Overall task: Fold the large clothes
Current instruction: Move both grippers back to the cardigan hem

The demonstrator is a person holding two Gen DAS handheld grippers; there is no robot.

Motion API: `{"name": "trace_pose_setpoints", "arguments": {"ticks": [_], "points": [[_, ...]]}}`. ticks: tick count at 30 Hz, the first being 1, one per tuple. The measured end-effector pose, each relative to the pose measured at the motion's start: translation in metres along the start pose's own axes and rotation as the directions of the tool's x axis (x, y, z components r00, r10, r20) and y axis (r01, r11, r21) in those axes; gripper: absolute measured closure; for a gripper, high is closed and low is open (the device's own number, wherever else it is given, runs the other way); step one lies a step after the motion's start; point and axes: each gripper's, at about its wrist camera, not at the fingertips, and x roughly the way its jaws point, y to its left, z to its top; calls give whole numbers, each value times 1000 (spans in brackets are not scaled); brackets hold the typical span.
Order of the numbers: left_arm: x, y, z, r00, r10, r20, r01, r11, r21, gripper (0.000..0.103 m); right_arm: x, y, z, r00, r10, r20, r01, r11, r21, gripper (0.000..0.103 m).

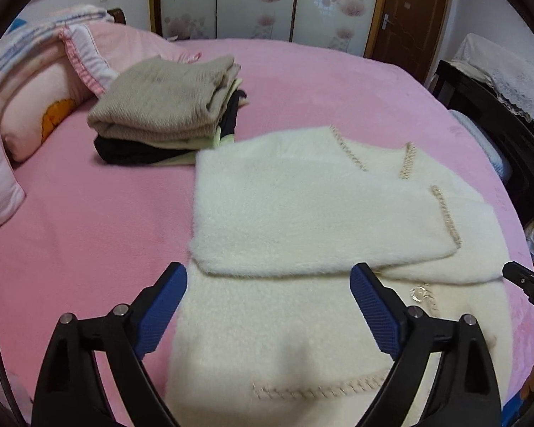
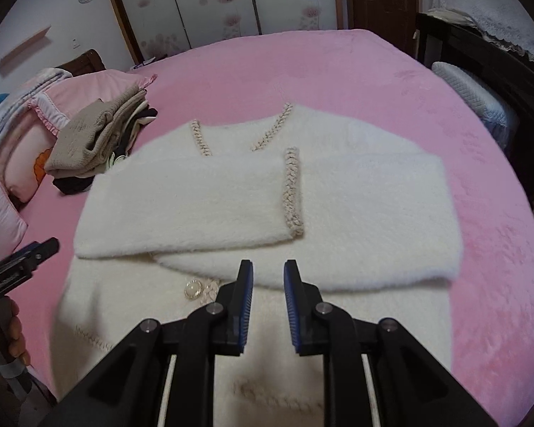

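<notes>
A white fuzzy cardigan (image 1: 302,195) (image 2: 213,195) with beige braided trim lies flat on the pink bed (image 1: 89,213) (image 2: 445,124). Both sleeves are folded across its chest, and the braided cuff (image 2: 292,192) of the upper one rests near the middle. A pearl button (image 2: 192,290) shows on the front below the sleeves. My left gripper (image 1: 268,272) hovers over the cardigan's lower left part, jaws wide open and empty. My right gripper (image 2: 268,266) hangs over the lower middle, just below the sleeve's edge. Its pads stand a narrow gap apart with nothing between them.
A stack of folded clothes (image 1: 167,106) (image 2: 96,138), beige on top, sits at the far left of the bed beside pink pillows (image 1: 35,82) (image 2: 17,149). Dark furniture with a lace cover (image 1: 498,106) (image 2: 480,35) stands along the right side. A hand (image 2: 14,334) shows at the left edge.
</notes>
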Motion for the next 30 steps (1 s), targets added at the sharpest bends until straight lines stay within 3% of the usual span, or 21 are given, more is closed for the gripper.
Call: {"name": "trace_pose_setpoints", "arguments": {"ticks": [16,21,30], "points": [[-129,-40,-56,996,-63,59,57,994,97,10,-123,-7,-49,990,2,141,-4,1000,17,83],[-150,-42,-79,996,-63,66,57,994,93,10,-154,-8,-73,982,11,191,-13,1000,10,78],[-178,-34,-128,993,-79,89,72,994,82,10,-179,-10,-117,974,23,225,-16,999,-31,77]]}}
